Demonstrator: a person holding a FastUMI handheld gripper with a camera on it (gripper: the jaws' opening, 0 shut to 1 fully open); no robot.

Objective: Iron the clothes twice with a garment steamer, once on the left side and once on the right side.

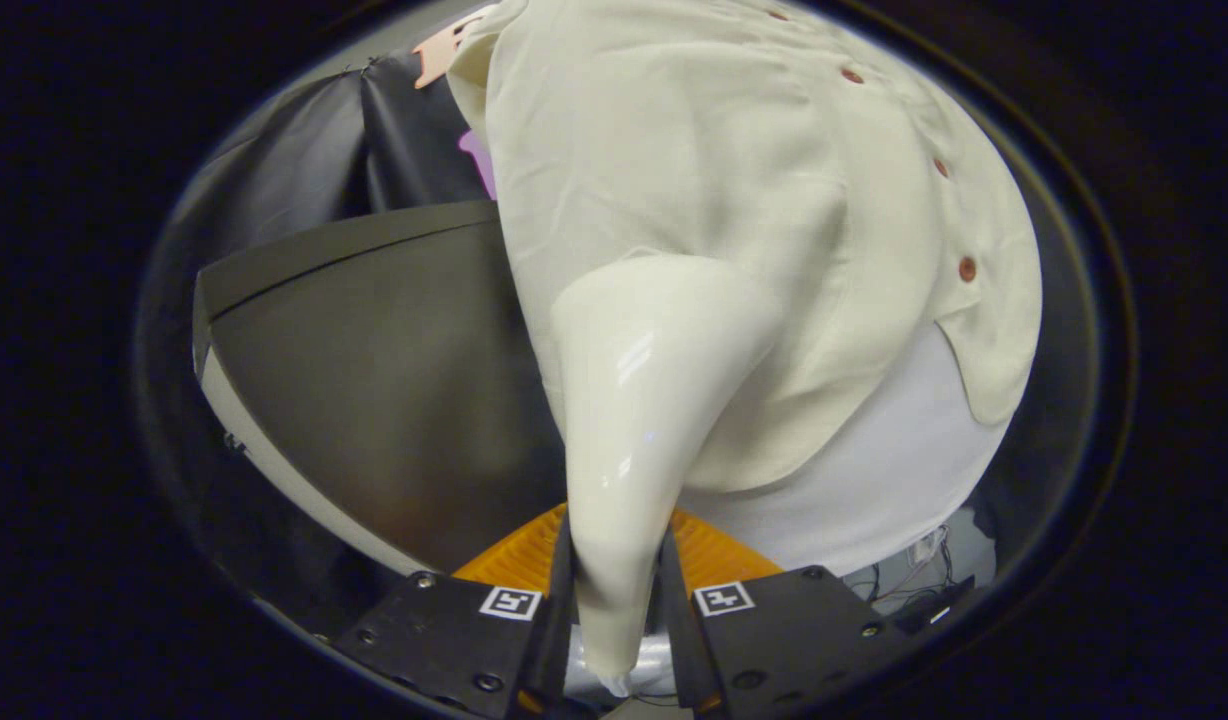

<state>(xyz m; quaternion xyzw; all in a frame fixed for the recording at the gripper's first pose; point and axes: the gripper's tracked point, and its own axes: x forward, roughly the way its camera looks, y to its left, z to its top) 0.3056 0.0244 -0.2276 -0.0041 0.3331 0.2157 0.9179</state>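
My gripper (617,600) is shut on the handle of a glossy cream garment steamer (639,400), both fingers pressing on its narrow lower end. The steamer widens upward and its head lies against a hanging cream shirt (694,180) with small brown buttons (966,268) down its right part. The head meets the shirt left of the button line, near the shirt's lower half. A white layer (874,490) hangs below the shirt's hem.
A dark grey table top (374,350) with a pale edge lies left of the steamer. An orange ribbed object (709,555) sits just behind the fingers. Black cloth (304,150) hangs behind the table. Cables (924,570) lie low on the right.
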